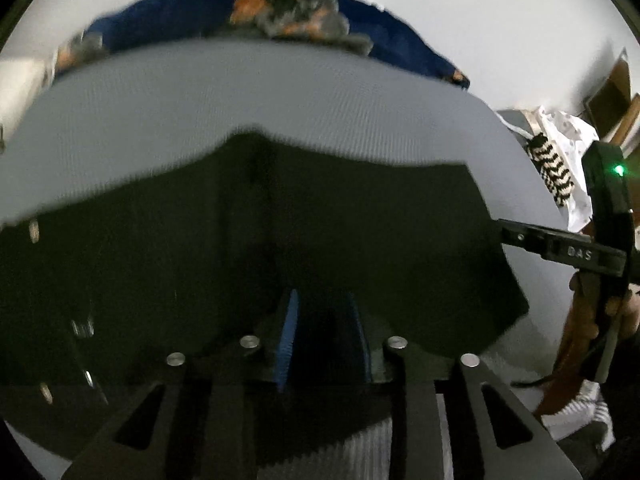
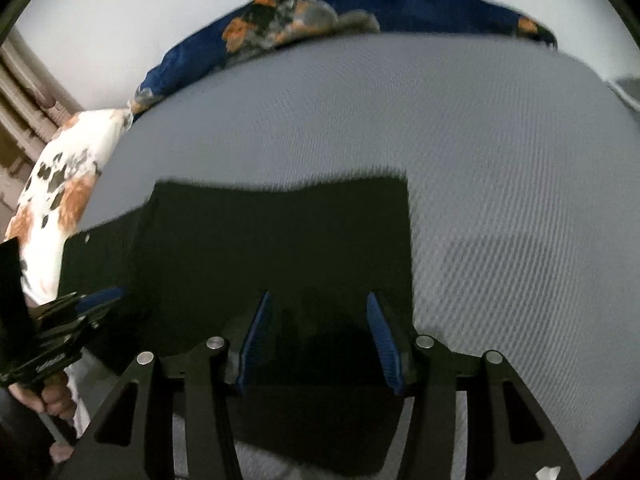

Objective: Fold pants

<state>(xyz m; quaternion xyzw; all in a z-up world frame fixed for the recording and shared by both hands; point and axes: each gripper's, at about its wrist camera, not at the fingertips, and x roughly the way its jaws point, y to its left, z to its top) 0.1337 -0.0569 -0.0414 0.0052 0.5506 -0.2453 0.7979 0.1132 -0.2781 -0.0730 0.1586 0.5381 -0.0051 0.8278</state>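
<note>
Black pants (image 1: 280, 240) blurred, folds and seams unreadable; lower part hidden behind left gripper (image 1: 322, 340). Right gripper (image 2: 320, 344) covers pants' near edge. Patterned bedding (image 2: 60, 200) cut off at left frame edge.

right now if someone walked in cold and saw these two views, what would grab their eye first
The black pants dominate, a big dark slab spread on the pale grey ribbed bed surface, filling the lower half of both views. Both grippers are low over the cloth: the left gripper with its blue pads close together, the right gripper with pads spread apart. At the far edge, a navy blanket with orange and grey patches is the only strong colour.
</note>
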